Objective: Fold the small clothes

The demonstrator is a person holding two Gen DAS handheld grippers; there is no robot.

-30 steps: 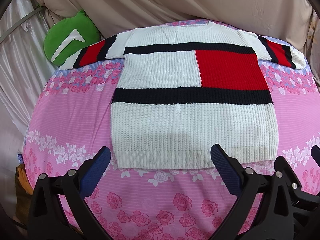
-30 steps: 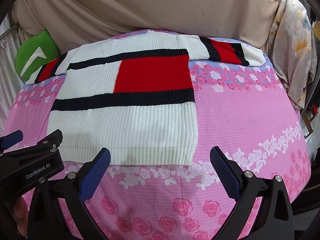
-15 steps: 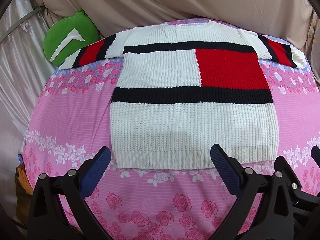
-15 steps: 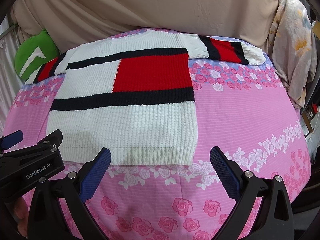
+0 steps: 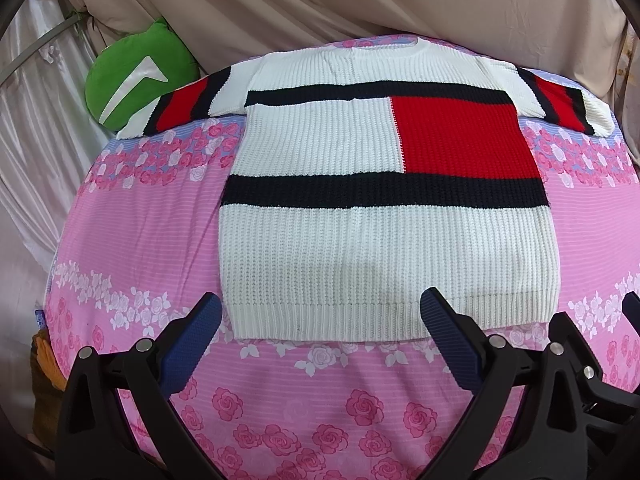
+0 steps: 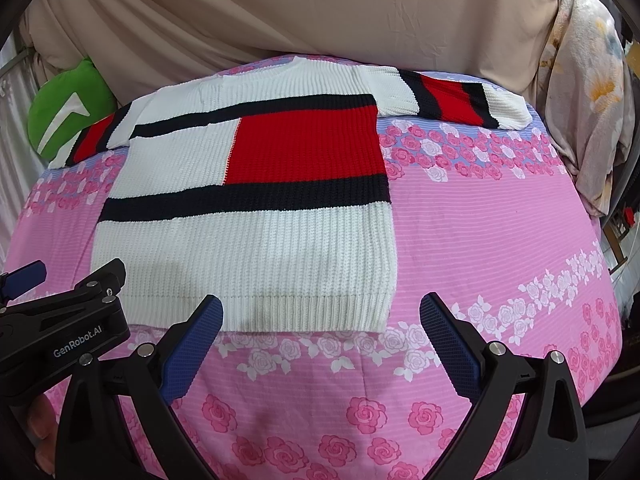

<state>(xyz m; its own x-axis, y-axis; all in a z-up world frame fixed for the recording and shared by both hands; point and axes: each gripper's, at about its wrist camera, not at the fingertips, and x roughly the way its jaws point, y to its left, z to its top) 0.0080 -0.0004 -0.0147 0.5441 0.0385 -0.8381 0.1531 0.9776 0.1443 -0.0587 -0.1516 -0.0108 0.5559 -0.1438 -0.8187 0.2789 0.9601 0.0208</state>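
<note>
The white ribbed knit sweater with red and navy blocks lies flat ahead of both grippers' wide-open, empty fingers, ready for folding.

A bed under a pink sheet printed with rose bands fills the foreground. Behind it hangs a creased beige cloth backdrop. A green cushion with a white arrow mark leans at the far left corner beside pale satin drapery. A cream floral cloth hangs at the right.
</note>
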